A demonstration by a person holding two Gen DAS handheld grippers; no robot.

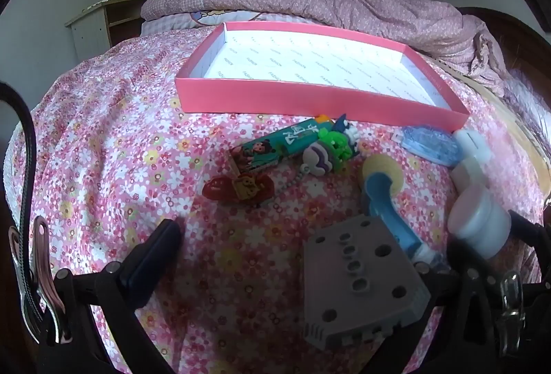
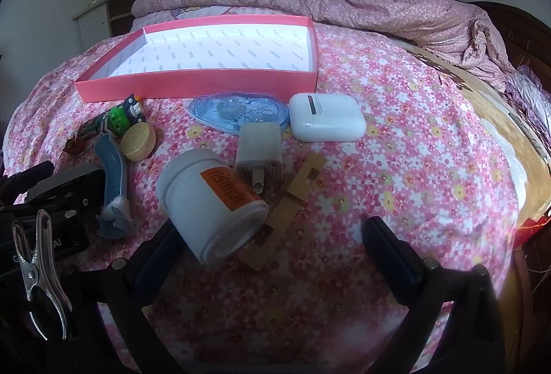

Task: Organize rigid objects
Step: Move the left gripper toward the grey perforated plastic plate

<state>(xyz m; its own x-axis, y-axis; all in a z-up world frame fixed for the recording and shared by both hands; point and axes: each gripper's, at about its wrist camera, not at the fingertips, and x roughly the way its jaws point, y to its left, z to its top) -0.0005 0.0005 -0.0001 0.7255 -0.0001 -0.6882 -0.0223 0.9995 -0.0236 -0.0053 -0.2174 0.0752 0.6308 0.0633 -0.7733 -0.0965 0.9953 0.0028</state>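
My left gripper (image 1: 344,236) hangs with its jaws spread wide and nothing held, the grey perforated block (image 1: 361,281) lying between its fingers on the floral bedspread (image 1: 113,140); I'd drop straight down and pinch its flat sides. My right gripper (image 2: 272,257) is equally wide and empty beside the toppled white jar (image 2: 210,202). The empty pink box (image 2: 193,83) waits beyond, so I'd lift clear of its near wall.

white jar (image 2: 210,205) beside open fingers (image 2: 389,250)

Both wrist views look steeply down, close over the bed, sharing the pink tray (image 1: 320,100).
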